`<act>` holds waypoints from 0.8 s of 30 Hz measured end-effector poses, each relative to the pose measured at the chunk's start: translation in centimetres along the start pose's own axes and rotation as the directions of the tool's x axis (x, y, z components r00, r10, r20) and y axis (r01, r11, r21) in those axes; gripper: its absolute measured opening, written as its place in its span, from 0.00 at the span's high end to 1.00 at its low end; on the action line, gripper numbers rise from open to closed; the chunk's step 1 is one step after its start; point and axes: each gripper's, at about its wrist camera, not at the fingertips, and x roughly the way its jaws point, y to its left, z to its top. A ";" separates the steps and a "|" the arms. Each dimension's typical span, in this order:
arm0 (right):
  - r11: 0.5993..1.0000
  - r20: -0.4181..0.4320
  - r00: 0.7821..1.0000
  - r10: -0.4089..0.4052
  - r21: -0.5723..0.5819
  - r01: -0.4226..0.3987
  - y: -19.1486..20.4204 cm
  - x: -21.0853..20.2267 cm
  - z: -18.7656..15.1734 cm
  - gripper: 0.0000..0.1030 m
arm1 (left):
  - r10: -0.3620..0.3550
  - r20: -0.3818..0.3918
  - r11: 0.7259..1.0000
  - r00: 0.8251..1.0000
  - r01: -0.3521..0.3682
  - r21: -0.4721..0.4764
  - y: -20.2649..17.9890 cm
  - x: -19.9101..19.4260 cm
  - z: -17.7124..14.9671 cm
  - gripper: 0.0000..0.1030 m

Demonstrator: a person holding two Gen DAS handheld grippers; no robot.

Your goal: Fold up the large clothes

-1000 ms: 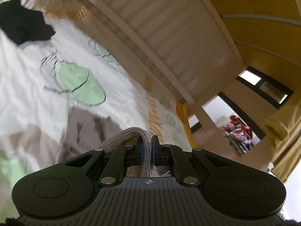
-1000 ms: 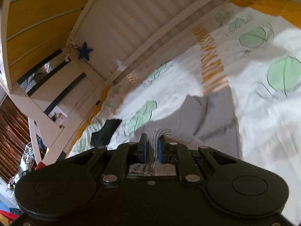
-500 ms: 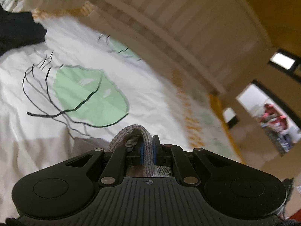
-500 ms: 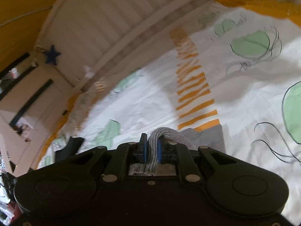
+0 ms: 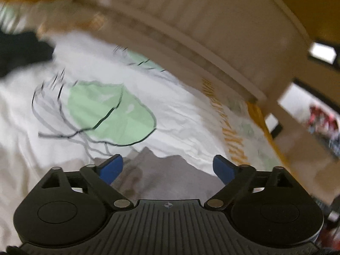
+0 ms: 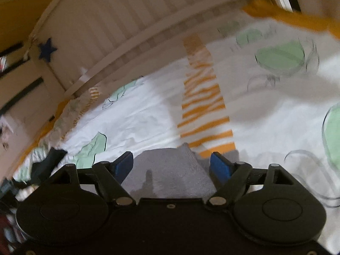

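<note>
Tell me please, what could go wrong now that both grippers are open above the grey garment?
1. The grey garment lies with a peaked, uneven edge, so the fold may be crooked.
2. The left gripper and right gripper hang close over it; an open finger might snag the cloth.
3. Regrasping could also pinch the bedsheet beneath.

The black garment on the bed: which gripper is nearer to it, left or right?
Hard to tell; probably left. The black garment lies far ahead-left of the left gripper, and low beside the right gripper.
</note>
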 end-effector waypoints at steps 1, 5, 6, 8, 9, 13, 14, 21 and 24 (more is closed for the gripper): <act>0.999 0.006 1.000 -0.005 -0.035 0.005 0.8 -0.3 -0.2 0.17 | 0.008 0.000 0.999 1.000 -0.008 0.053 -1.3 -0.4 -0.3 0.06; 0.981 -0.008 1.000 -0.007 -0.193 0.005 4.9 -0.8 -1.8 0.13 | 0.041 -0.029 0.974 0.999 -0.033 0.225 -5.5 0.1 -1.8 0.06; 0.973 -0.020 1.000 -0.012 -0.232 0.007 6.0 -0.5 -2.3 0.13 | 0.048 -0.037 0.965 0.998 -0.037 0.259 -6.1 0.7 -2.2 0.06; 0.953 -0.040 0.999 -0.015 -0.302 0.002 7.9 0.2 -3.2 0.13 | 0.069 -0.056 0.950 0.996 -0.049 0.309 -6.9 2.0 -3.1 0.05; 0.945 -0.052 0.999 -0.013 -0.327 -0.005 8.7 0.7 -3.6 0.13 | 0.085 -0.062 0.944 0.994 -0.060 0.324 -7.0 2.7 -3.4 0.05; 0.920 -0.071 0.996 -0.050 -0.392 0.018 10.0 3.3 -4.3 0.13 | 0.179 -0.070 0.929 0.981 -0.145 0.341 -5.5 5.4 -4.2 0.06; 0.914 -0.070 0.995 -0.072 -0.404 0.037 9.8 4.1 -4.3 0.14 | 0.213 -0.082 0.925 0.974 -0.174 0.338 -4.7 6.2 -4.3 0.06; 0.950 -0.086 0.984 -0.158 -0.284 0.127 4.2 7.4 -5.5 0.07 | 0.156 -0.065 0.953 0.986 -0.133 0.272 0.1 7.7 -5.9 0.00; 0.948 -0.063 0.986 -0.157 -0.290 0.133 4.2 7.3 -5.9 0.06 | 0.158 -0.050 0.950 0.986 -0.138 0.279 0.0 8.0 -6.1 0.00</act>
